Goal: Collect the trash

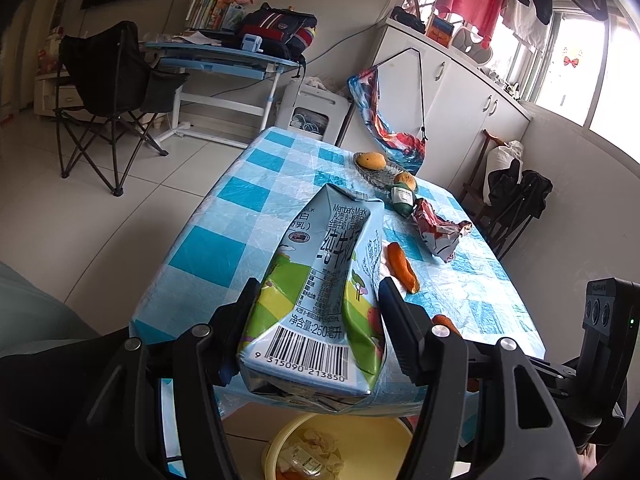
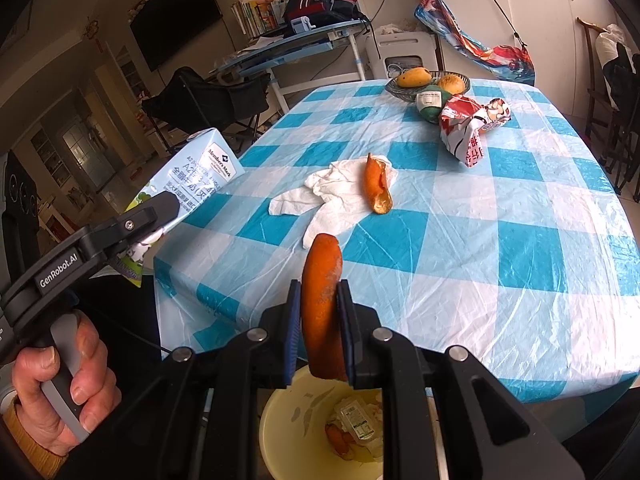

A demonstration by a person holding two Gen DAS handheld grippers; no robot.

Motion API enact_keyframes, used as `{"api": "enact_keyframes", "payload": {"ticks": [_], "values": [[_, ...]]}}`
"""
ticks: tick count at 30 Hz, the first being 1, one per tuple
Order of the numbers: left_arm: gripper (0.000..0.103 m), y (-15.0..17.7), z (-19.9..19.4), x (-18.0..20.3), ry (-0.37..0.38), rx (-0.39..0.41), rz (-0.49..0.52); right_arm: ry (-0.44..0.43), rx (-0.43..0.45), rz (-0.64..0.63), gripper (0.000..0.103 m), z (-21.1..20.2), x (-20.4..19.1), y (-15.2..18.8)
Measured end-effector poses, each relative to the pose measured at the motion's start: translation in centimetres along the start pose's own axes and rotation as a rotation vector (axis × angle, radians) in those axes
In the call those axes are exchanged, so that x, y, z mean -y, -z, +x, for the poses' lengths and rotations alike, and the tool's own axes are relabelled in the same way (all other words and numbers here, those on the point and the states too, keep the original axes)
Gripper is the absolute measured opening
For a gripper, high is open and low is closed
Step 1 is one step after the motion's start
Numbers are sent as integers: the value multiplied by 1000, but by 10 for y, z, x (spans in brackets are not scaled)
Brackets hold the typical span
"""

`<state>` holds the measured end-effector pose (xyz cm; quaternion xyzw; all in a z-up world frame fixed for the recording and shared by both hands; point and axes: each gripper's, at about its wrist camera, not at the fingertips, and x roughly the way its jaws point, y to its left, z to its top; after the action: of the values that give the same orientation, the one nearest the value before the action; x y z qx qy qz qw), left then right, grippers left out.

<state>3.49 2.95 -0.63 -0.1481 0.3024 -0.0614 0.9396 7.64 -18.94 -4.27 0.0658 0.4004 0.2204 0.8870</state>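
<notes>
My left gripper (image 1: 316,292) is shut on a crushed light-blue milk carton (image 1: 320,288), held above the table's near edge and above the yellow bin (image 1: 280,444). The carton also shows in the right wrist view (image 2: 196,176). My right gripper (image 2: 319,286) is shut on an orange peel (image 2: 322,304), held over the yellow bin (image 2: 296,428), which holds several scraps. On the table lie a second orange peel (image 2: 376,184), a white tissue (image 2: 324,196) and a crumpled red-and-white wrapper (image 2: 472,128).
The table has a blue-and-white checked cloth (image 2: 500,248). A glass fruit dish (image 2: 404,90) with a mango stands at the far edge, a green object beside it. A folding chair (image 1: 108,92), desk and white cabinets stand beyond.
</notes>
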Motion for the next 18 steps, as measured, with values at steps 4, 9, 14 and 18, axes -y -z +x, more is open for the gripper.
{"api": "enact_keyframes", "payload": {"ticks": [4,9,14,18], "values": [[58,-1,-2,0,15,5,-8,-1,0,-1,19,-1,-1,0],[58,0,-5,0,28,8,-14,-7,1,-6,19,-5,-5,3],[58,4,-8,2,36,6,-7,-21,6,-11,19,-14,-10,7],[58,7,-11,5,42,0,7,-27,-1,-8,19,-18,-13,12]]}}
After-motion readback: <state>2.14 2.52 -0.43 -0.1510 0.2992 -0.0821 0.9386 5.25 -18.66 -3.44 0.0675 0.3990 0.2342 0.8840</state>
